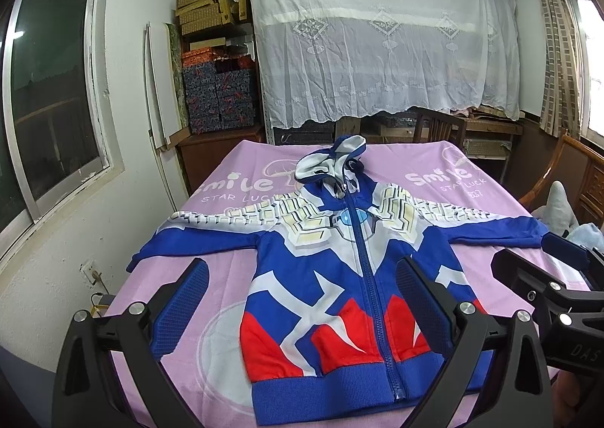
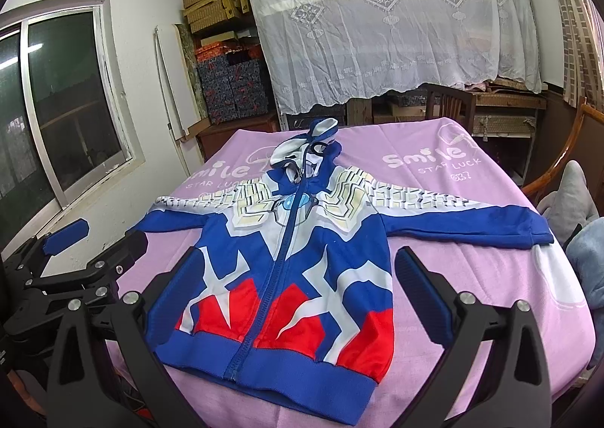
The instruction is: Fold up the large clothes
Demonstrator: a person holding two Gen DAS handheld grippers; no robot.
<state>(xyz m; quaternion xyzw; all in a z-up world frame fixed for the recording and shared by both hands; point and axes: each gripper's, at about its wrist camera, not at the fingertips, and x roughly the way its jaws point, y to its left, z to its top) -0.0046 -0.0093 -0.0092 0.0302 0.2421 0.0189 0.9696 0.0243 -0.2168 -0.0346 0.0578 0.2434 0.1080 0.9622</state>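
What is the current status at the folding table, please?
Left gripper open, right gripper open, both empty. Hoodie flat, zipped, sleeves spread on pink cloth. Nothing in the way.

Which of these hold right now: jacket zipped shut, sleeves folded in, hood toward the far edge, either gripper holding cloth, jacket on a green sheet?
1. The hooded jacket is zipped shut. True.
2. Both sleeves are folded in. False: they lie spread out sideways.
3. The hood points toward the far edge. True.
4. The left gripper or right gripper holds cloth. False: both are open, holding nothing.
5. It lies on a green sheet. False: the sheet is pink.
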